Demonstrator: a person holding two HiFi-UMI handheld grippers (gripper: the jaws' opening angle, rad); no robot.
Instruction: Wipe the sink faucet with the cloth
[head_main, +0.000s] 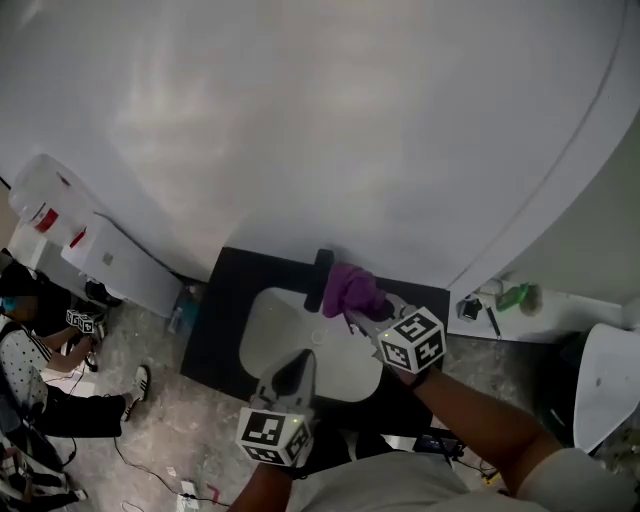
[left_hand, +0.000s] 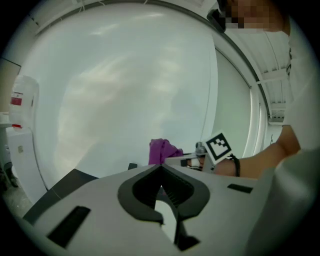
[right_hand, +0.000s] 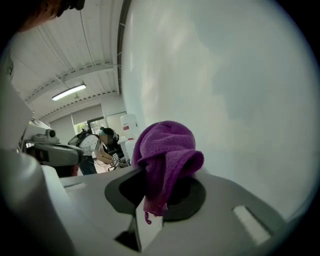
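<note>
while the right tongs (head_main: 362, 318) are pressed together on a purple cloth (right_hand: 167, 147), the fabric bulges above the jaws in a rounded wad, and a loose fold with a thread end hangs down between them. seen from the head view, that wad sits at the back rim of the white sink (head_main: 265, 325), right up against the right side of the black faucet (head_main: 322, 278); whether it presses on the faucet or only rests beside it cannot be told. the left tongs (left_hand: 161, 169) have their jaws closed tip to tip with nothing between them, and they hang over the front part of the basin, apart from the faucet and the cloth. the sink is set in a black tabletop (head_main: 222, 310) that stands against a plain white wall (head_main: 330, 120). off to the right a small green object (head_main: 515, 297) lies on a white ledge. at far left a person (head_main: 40, 375) sits low on the grey floor near white containers.
</note>
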